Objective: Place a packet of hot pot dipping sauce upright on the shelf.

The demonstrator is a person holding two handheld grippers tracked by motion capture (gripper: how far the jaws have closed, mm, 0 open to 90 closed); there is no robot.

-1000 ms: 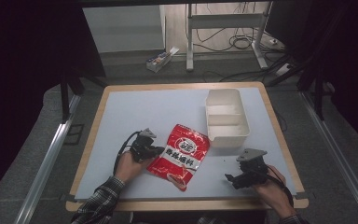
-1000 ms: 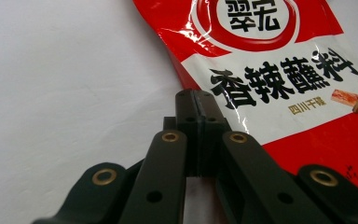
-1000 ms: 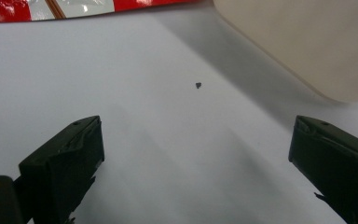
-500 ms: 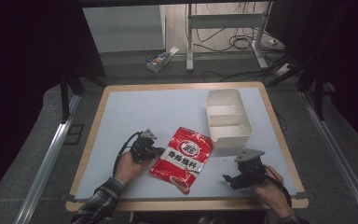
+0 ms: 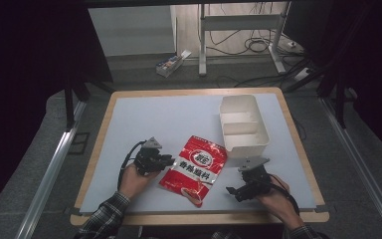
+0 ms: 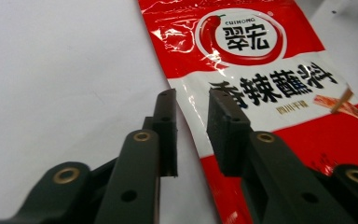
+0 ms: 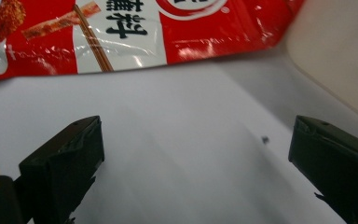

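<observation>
Now the left gripper [image 6: 191,100], jaws just opened slightly astride the red sauce packet's [image 5: 195,168] edge, lets go beside the white divided box [image 5: 242,124], so the wide-open, empty right gripper [image 5: 235,190] should probably grasp next.

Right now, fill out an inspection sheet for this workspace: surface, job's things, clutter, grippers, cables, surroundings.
Surface: pale table top with a wooden rim.
Job's things: red sachet lying flat, its far corner close to the white bin; white bin, two compartments, nothing seen inside.
Clutter: nothing seen on the table.
Grippers: left gripper has just been opening, jaws slightly apart either side of the sachet's edge, not pressing it; right gripper wide open over bare table, short of the sachet.
Cables: black cable trailing from the left gripper; loose cables on the floor.
Surroundings: small box and metal stand legs on the floor beyond.
</observation>
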